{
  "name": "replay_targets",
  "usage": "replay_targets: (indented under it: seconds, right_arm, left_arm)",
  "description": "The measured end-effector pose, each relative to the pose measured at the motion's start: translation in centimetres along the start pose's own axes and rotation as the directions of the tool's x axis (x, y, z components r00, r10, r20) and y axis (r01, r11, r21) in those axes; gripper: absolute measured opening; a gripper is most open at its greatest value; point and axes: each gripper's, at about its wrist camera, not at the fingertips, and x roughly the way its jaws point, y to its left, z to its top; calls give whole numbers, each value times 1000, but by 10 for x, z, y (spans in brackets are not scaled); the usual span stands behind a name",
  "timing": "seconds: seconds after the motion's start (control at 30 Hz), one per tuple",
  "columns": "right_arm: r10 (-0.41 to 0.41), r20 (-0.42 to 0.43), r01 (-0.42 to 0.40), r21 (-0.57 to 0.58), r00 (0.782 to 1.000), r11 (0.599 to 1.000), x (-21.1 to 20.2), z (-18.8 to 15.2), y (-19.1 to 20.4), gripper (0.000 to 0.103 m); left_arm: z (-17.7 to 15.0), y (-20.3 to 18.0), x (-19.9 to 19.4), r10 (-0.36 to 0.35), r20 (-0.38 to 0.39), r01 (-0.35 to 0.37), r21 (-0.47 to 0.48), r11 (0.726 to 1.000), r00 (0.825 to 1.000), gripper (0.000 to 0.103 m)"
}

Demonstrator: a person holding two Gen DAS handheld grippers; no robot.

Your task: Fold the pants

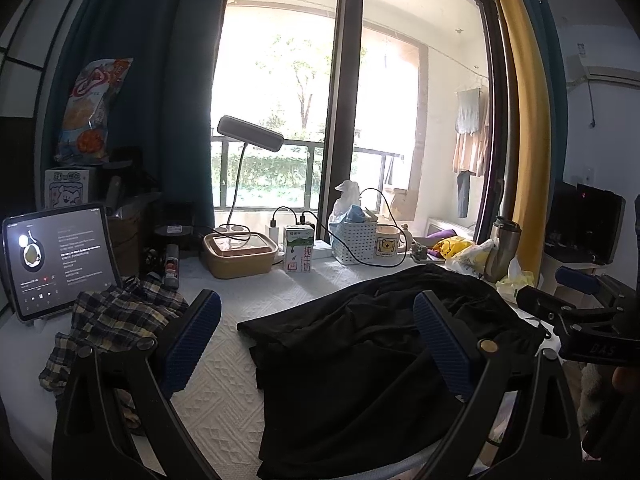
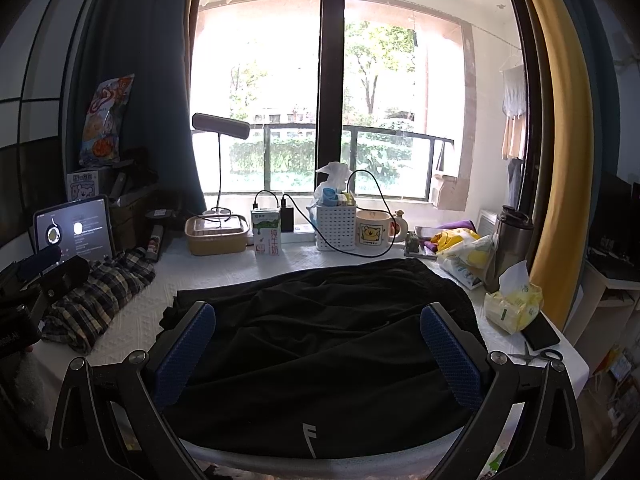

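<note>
The black pants (image 2: 320, 344) lie bunched across the middle of the white-covered worktop (image 1: 224, 360), reaching its near edge, with a plaid shirt (image 1: 116, 320) and a tablet (image 1: 60, 256) toward its left edge and a milk carton (image 2: 267, 237), white basket (image 2: 335, 226) and mug (image 2: 374, 232) lined along its far edge. Both the left tool (image 1: 316, 340) and the right tool (image 2: 318, 356) hover released above the pants, jaws wide and gripping nothing. Only the right wrist view shows the scissors (image 2: 538, 356) and yellow tissue pack (image 2: 514, 304) at the right edge and a pale logo on the pants' near hem.

A lived-in home room: curtains (image 2: 132, 80), balcony laundry (image 1: 472, 132), a cluttered table (image 2: 224, 276) with a mug (image 2: 374, 230).
</note>
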Motion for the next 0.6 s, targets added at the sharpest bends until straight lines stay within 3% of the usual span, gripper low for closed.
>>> replay_targets:
  seconds: [0.6]
  right_arm:
    - [7, -14, -7, -3, 1000, 1000, 4, 0, 3, 103]
  left_arm:
    - [1, 1, 1, -1, 1, 1, 4, 1000, 1000, 96]
